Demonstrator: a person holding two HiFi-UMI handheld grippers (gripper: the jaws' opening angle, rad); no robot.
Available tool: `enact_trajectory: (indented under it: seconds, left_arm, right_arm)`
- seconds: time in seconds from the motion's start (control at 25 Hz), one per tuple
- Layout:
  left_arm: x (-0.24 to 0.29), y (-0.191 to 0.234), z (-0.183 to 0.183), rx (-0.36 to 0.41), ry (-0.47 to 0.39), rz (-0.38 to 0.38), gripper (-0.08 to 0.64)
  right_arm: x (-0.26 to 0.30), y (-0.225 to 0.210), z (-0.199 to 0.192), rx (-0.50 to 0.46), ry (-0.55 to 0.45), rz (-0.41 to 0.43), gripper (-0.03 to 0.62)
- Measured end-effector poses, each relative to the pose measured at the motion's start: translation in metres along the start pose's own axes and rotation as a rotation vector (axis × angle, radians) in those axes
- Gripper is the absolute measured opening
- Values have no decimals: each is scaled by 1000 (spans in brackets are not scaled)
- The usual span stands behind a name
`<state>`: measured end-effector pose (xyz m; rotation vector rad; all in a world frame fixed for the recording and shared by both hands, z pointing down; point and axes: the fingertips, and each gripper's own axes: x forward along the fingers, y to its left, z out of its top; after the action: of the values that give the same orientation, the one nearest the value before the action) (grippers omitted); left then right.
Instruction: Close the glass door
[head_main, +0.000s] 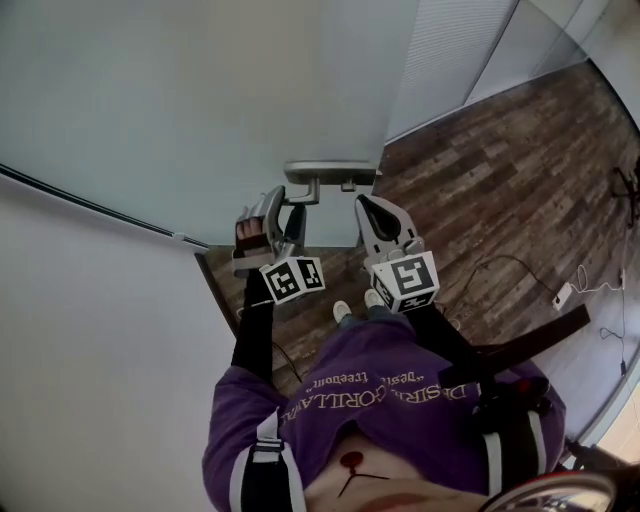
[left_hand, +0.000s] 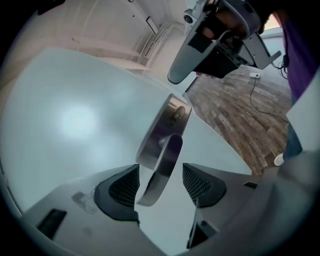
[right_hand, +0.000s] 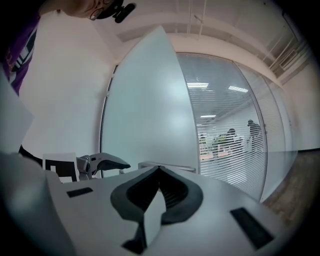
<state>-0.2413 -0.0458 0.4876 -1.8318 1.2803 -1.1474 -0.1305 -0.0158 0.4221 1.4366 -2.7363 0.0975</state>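
Left tool (left_hand: 160, 187) gapes unclamped astride the frosted glass door's (head_main: 200, 100) curved silver lever handle (left_hand: 167, 150), right tool (right_hand: 159, 192) shut and empty; likely next, clamp and swing.

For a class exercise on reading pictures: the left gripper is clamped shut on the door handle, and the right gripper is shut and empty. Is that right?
Not quite. The left gripper is open: the door handle stands between its jaws, but the pads do not press on it, as the left gripper view shows. The right gripper is shut and empty.
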Motion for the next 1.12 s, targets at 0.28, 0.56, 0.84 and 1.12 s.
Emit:
enact_trajectory:
  seconds: [0.28, 0.56, 0.84, 1.12]
  left_arm:
    - [20, -10, 15, 56, 9, -38, 245]
    - [23, -17, 8, 248, 70, -91, 245]
    - [22, -22, 1, 360, 113, -136, 245]
    - [21, -16, 5, 281, 115, -152, 225]
  right_arm:
    - [1, -18, 2, -3, -2, -12, -11]
    - [-2, -29, 3, 3, -7, -33, -11]
    - [-4, -32, 3, 2, -6, -48, -11]
    - [-4, -31, 3, 0, -7, -56, -11]
